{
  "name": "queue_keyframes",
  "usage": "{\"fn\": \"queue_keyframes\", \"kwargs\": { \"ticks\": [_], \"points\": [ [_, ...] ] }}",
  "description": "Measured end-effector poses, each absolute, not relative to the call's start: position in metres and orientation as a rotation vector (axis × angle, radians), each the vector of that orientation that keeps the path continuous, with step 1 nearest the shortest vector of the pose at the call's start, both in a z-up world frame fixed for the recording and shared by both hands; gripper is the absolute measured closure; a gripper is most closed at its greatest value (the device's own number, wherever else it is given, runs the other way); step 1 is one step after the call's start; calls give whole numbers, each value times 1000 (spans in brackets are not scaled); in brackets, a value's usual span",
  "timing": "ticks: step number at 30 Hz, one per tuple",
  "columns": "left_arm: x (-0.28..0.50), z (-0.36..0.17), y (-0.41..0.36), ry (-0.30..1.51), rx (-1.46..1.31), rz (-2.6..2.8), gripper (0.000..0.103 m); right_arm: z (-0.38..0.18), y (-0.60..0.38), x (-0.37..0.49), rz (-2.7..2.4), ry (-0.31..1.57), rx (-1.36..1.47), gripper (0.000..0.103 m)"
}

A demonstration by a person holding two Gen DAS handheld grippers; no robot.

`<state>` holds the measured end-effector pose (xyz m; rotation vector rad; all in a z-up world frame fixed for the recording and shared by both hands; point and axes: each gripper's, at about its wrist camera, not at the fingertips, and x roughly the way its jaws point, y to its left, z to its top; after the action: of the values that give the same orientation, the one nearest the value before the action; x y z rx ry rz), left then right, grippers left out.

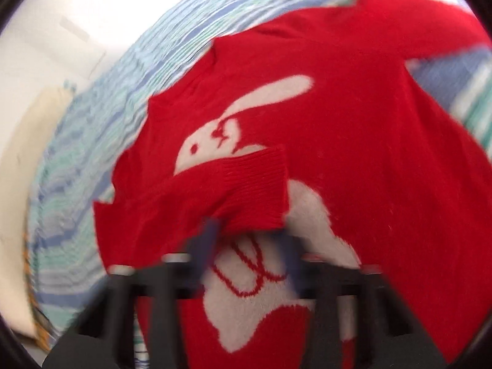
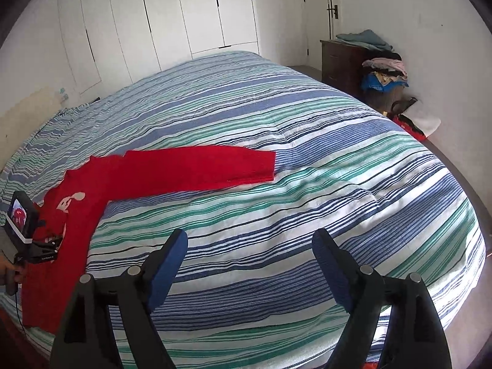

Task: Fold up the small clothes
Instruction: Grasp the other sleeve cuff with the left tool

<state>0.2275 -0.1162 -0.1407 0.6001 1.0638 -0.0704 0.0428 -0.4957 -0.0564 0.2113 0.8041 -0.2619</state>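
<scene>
A red sweater (image 1: 353, 123) with a white rabbit lies flat on the striped bedspread (image 1: 92, 123). One sleeve is folded across the rabbit, and its ribbed cuff (image 1: 255, 184) ends right at my left gripper (image 1: 250, 233). The gripper's blue fingers (image 1: 212, 240) are smeared by blur, and the cuff's lower edge sits between the tips. In the right wrist view the sweater (image 2: 70, 215) is at the far left, under the left gripper (image 2: 46, 243). Its other sleeve (image 2: 200, 169) stretches out to the right. My right gripper (image 2: 249, 240) hangs open above bare bedspread (image 2: 276, 107), holding nothing.
A dark dresser (image 2: 341, 61) with folded clothes stands by the far right wall, beside a heap of clothes (image 2: 384, 73). Red fabric (image 2: 412, 127) lies on the floor there. White wardrobe doors (image 2: 184, 15) line the far wall. A person's hand (image 2: 9, 269) grips the left tool.
</scene>
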Motion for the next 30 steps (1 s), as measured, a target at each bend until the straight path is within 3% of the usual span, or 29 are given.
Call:
{"fn": "queue_keyframes", "kwargs": {
  "ticks": [4, 8, 11, 16, 20, 22, 23, 30],
  "points": [
    [236, -94, -51, 1026, 243, 2, 100, -55, -492, 43, -261, 803, 191, 21],
    [228, -45, 81, 965, -66, 147, 99, -54, -489, 42, -266, 797, 172, 21],
    [215, -46, 191, 974, -200, 343, 98, -55, -487, 45, -272, 809, 162, 21],
    [173, -102, 331, 1088, -435, 611, 76, -58, -482, 48, -282, 825, 133, 21],
    [149, -126, 372, 1091, -577, 613, 70, -55, -479, 47, -284, 825, 116, 21],
    [143, -132, 386, 1062, -656, 570, 56, -50, -480, 43, -288, 820, 136, 21],
    [142, -133, 387, 1052, -678, 557, 54, -48, -481, 39, -290, 818, 157, 21],
    [171, -136, 387, 1031, -721, 448, 53, -54, -485, 30, -334, 850, 225, 21]
  ]
}}
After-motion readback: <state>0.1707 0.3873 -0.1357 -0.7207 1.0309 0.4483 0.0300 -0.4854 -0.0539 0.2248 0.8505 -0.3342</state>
